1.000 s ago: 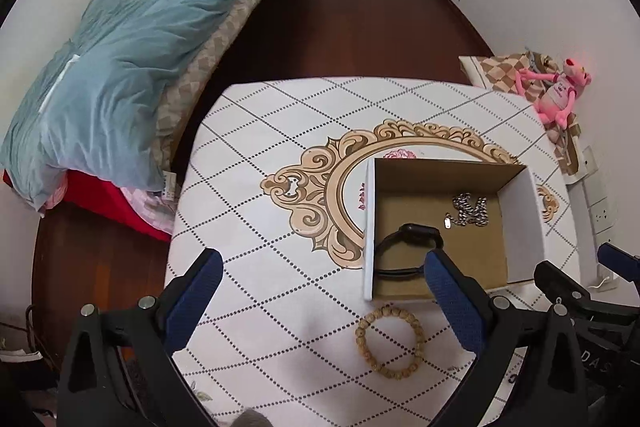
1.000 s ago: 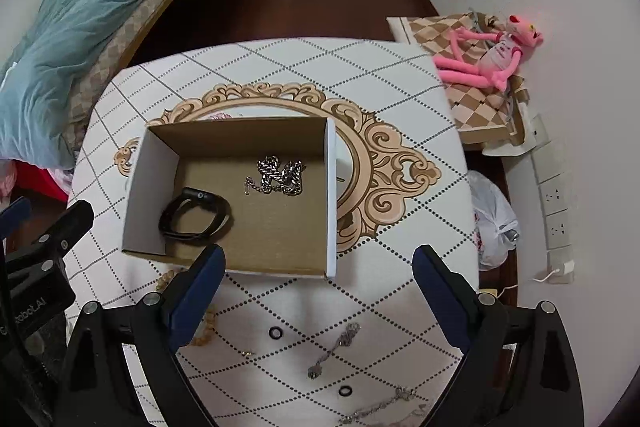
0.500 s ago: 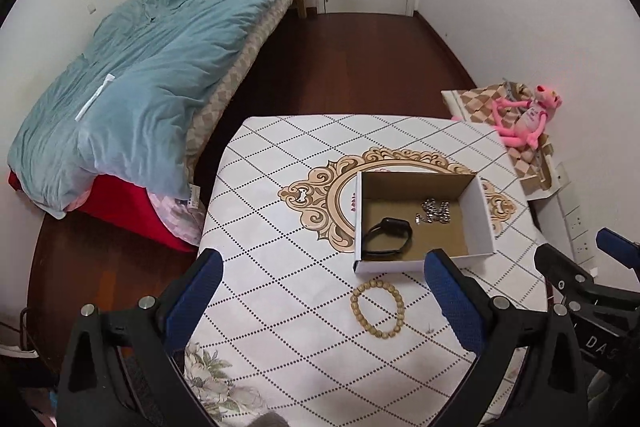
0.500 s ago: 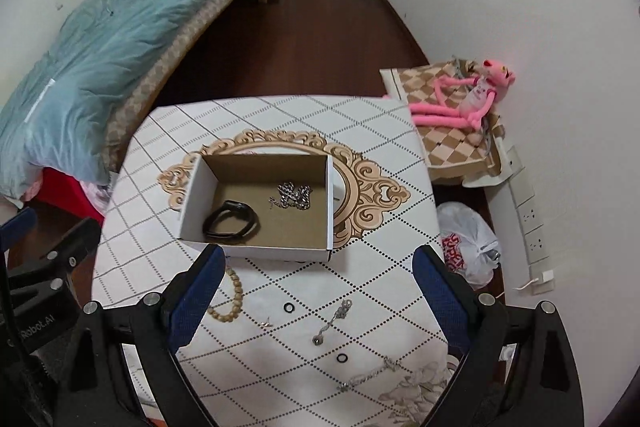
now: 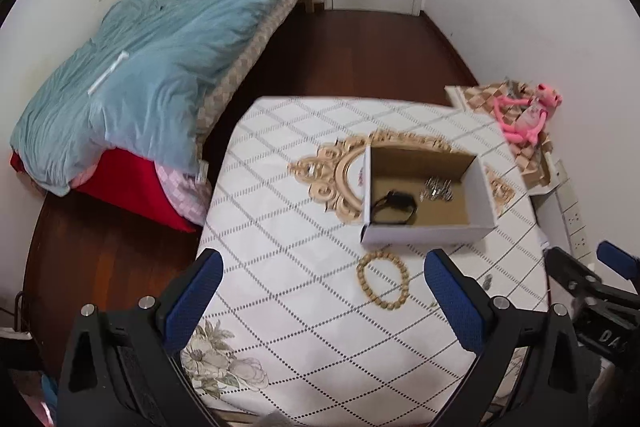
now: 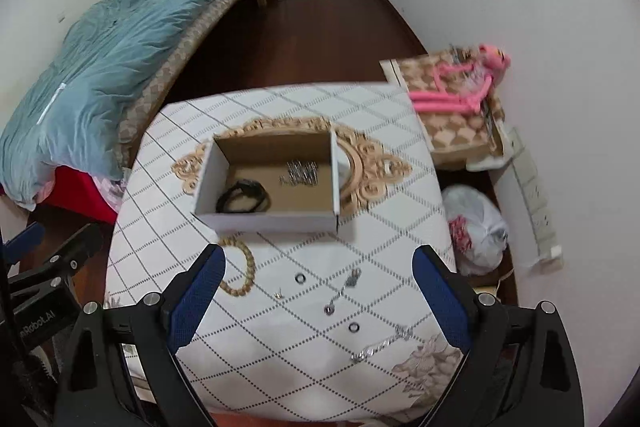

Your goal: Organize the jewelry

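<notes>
An open cardboard box (image 5: 426, 233) (image 6: 268, 221) stands on the patterned table (image 5: 288, 227). Inside lie a black band (image 5: 394, 207) (image 6: 242, 197) and a silver chain (image 5: 438, 193) (image 6: 300, 173). A wooden bead bracelet (image 5: 383, 281) (image 6: 240, 267) lies on the table in front of the box. Two small black rings (image 6: 300, 279) (image 6: 354, 327), a silver pendant piece (image 6: 342, 291), a silver chain (image 6: 380, 345) and a tiny earring (image 6: 279, 294) lie nearer me. My left gripper (image 5: 326, 301) and right gripper (image 6: 318, 295) are both open, empty and held high above the table's near edge.
A bed with a blue quilt (image 5: 160, 67) stands to the left. A low stand with a pink plush toy (image 5: 524, 115) (image 6: 468, 83) is at the right, with a plastic bag (image 6: 476, 227) and wall sockets (image 6: 540, 203) beside the table. Dark wood floor and a door lie beyond.
Both grippers have risen and pulled back from the table; the box and jewelry look smaller and more of the room shows. Nothing on the table has moved.
</notes>
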The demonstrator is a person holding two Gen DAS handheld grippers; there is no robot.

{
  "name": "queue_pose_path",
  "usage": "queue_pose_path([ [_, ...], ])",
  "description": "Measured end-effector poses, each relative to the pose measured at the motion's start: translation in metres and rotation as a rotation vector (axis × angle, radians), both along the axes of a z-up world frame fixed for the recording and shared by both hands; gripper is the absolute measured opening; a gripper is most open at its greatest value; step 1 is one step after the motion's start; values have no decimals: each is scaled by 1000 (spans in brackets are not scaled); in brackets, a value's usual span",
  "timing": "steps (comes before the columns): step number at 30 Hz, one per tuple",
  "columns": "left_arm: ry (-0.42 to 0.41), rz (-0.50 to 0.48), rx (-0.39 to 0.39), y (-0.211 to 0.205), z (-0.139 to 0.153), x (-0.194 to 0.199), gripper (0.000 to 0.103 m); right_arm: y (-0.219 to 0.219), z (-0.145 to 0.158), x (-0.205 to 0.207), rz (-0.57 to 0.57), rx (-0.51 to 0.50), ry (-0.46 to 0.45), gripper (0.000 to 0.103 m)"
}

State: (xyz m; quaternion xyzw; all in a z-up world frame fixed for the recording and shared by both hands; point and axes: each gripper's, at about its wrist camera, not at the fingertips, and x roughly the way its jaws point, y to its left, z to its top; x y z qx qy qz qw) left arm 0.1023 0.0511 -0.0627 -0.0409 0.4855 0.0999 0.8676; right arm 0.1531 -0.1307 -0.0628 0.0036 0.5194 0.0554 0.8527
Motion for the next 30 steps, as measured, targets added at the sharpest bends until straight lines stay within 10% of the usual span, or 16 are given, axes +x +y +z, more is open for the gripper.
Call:
queue_pose_path([
  [10,167,29,-32,1,-91,5,103,-48,-113,1,-124,100,219,95],
  [20,245,8,-175,-2,-160,38,102,-58,-163,17,-166,87,246,88],
  [30,234,-124,-89,-40,-177,48,69,-68,-179,29,-183,91,254,77],
])
